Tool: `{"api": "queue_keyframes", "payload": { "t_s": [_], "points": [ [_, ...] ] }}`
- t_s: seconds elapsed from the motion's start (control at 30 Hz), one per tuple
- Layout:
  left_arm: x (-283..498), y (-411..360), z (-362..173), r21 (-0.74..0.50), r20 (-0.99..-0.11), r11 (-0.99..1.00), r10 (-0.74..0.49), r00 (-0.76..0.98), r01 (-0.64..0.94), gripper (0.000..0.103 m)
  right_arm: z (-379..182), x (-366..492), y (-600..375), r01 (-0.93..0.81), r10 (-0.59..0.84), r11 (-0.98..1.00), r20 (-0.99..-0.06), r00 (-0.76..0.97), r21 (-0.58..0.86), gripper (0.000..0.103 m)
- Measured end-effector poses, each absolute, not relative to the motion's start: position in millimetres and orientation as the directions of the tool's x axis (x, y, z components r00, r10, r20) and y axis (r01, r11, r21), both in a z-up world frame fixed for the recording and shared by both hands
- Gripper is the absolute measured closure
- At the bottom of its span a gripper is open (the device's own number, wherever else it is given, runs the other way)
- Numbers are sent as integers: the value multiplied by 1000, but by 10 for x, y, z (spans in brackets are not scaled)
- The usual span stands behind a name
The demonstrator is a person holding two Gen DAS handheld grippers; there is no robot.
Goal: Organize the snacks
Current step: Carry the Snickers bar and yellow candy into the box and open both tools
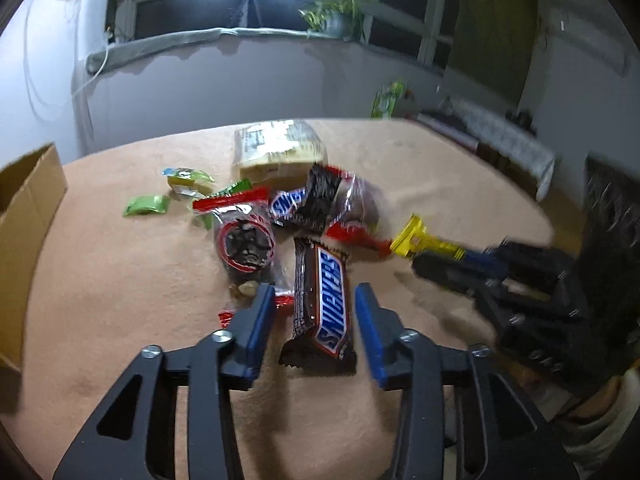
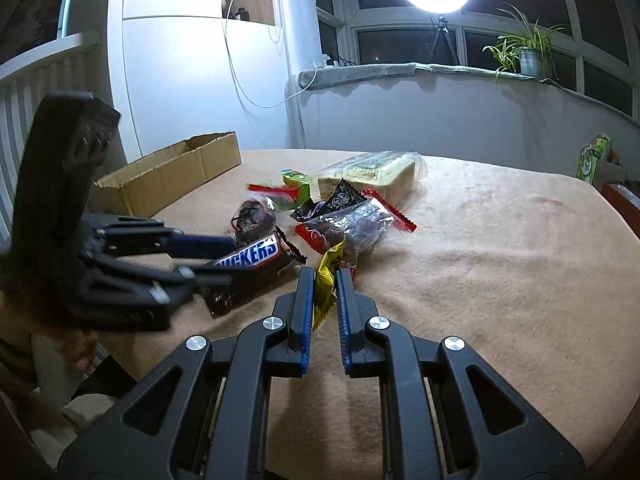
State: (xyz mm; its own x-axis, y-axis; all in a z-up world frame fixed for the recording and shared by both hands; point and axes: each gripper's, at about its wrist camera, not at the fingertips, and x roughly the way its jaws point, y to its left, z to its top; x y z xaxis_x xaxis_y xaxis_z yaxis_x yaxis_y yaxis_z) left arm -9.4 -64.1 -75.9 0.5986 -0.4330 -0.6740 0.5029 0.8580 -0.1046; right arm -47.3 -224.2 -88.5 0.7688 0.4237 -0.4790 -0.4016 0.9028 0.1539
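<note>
A Snickers bar [image 1: 324, 300] lies flat on the tan tablecloth [image 1: 120, 300] between the blue pads of my left gripper [image 1: 314, 300]. The jaws stand open, with a gap to the bar on each side. The right wrist view shows the same bar [image 2: 256, 260] with the left gripper [image 2: 226, 262] straddling its near end. My right gripper [image 2: 325, 276] is shut on a crumpled yellow snack packet [image 2: 326, 280]. In the left wrist view the right gripper [image 1: 436, 264] holds that yellow packet [image 1: 420, 238] just right of the snack pile.
The pile holds two red-trimmed clear bags of dark snacks [image 1: 244, 236] [image 1: 348, 208], a second Snickers [image 1: 286, 204], green packets [image 1: 146, 205] and a clear-wrapped pale block [image 1: 276, 152]. An open cardboard box [image 2: 172, 172] stands at the table's left edge. A person's sleeve [image 1: 600, 420] shows at lower right.
</note>
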Motion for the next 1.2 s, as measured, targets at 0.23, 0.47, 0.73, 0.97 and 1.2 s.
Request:
{"api": "queue_keyframes", "payload": {
  "t_s": [0.23,0.47,0.73,0.97,1.2],
  "points": [
    [-132,-625,-738,-100,-667,845,-448,595,525,74,-871,-483,-2278,-395,421,905,-470,776,158,92],
    [-219,-477,-558,-116,-626,851,-463,628,511,74,-777,-492,-2297,-393,418,907,-452,788,154,92],
    [-257,-171,-337,-116,-581,881,-435,688,458,74,-597,-458,-2171,-411,424,903,-435,794,128,92],
    [-260,140,-212,-122,-545,909,-398,738,399,74,-457,-413,-1971,-435,431,895,-427,795,94,92],
    [-258,408,-139,-133,-512,924,-374,773,358,74,-284,-323,-1689,-471,454,880,-411,790,65,92]
  ]
}}
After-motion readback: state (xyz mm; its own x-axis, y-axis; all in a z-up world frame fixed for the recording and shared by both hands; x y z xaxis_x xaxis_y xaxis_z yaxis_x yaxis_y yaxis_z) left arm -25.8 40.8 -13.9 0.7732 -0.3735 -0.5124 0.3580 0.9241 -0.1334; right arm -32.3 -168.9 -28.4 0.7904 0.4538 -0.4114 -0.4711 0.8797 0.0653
